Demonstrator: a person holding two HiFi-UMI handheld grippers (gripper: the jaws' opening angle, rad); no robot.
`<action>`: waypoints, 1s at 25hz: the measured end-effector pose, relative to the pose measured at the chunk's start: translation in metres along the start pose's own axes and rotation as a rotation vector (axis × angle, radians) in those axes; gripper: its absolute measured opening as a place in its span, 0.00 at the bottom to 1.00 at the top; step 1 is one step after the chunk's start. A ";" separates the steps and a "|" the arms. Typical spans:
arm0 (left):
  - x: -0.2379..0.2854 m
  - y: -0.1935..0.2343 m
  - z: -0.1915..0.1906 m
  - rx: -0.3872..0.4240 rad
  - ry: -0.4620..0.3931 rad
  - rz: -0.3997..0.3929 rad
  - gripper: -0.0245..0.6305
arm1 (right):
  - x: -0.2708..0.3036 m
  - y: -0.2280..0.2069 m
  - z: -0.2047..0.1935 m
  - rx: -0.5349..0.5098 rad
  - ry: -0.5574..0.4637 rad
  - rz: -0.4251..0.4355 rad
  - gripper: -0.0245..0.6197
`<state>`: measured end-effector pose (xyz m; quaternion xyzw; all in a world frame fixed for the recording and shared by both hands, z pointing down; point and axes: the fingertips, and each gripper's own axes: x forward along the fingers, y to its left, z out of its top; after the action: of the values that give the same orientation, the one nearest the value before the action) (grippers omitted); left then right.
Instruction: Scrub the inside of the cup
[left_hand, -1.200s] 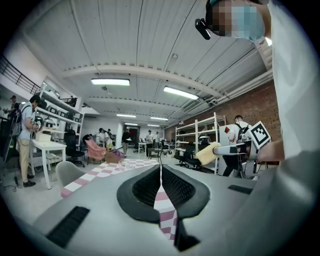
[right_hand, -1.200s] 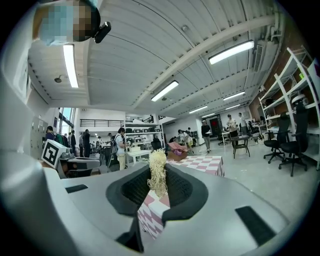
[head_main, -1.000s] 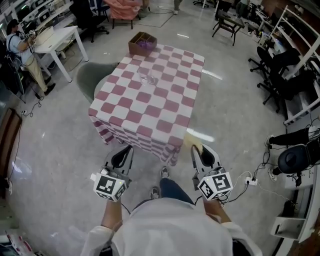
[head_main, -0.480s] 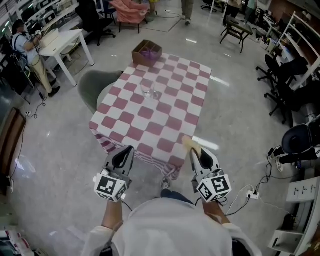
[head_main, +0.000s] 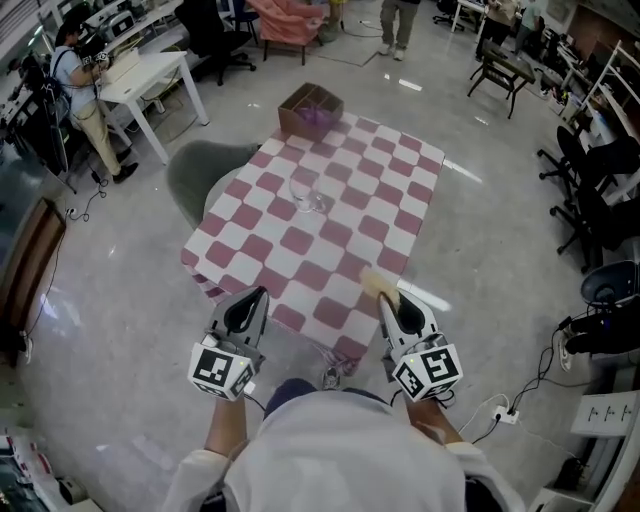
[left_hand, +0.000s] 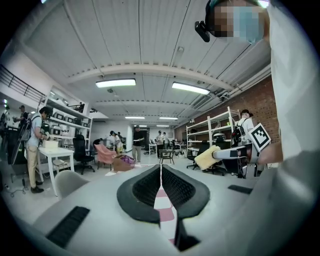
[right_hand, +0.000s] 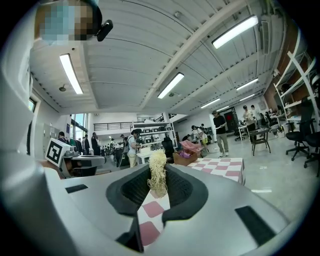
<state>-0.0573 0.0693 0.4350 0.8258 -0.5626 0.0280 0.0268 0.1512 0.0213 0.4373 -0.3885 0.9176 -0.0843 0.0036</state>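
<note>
A clear glass cup (head_main: 305, 190) stands upright on the far half of a table with a pink-and-white checked cloth (head_main: 335, 255). Both grippers hang at the table's near edge, well short of the cup. My left gripper (head_main: 256, 294) (left_hand: 161, 170) is shut with nothing between its jaws. My right gripper (head_main: 386, 299) (right_hand: 158, 189) is shut on a pale yellow fibrous scrubber (head_main: 379, 283) (right_hand: 158, 172), which sticks out past the fingertips over the near corner of the cloth. From the left gripper view, the scrubber (left_hand: 207, 157) shows off to the right.
A brown cardboard box (head_main: 311, 106) with something purple inside sits at the table's far corner. A grey chair (head_main: 198, 170) stands at the table's left side. A white desk (head_main: 150, 75) and a person (head_main: 78, 95) are farther left; office chairs (head_main: 600, 190) stand at the right.
The table and cup have come nearer and shifted slightly right in the head view as the person steps forward. Both grippers keep their places and stay shut.
</note>
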 end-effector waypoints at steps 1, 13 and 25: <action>0.003 0.000 -0.001 -0.003 0.000 0.003 0.09 | 0.004 -0.003 0.000 0.000 0.002 0.007 0.17; 0.044 0.017 -0.002 -0.020 0.014 -0.007 0.09 | 0.034 -0.021 0.002 0.019 0.010 0.016 0.17; 0.098 0.064 0.008 -0.001 0.021 -0.120 0.09 | 0.079 -0.031 0.011 0.020 0.010 -0.084 0.17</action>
<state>-0.0813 -0.0452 0.4357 0.8576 -0.5119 0.0348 0.0346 0.1194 -0.0579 0.4360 -0.4262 0.8996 -0.0952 -0.0005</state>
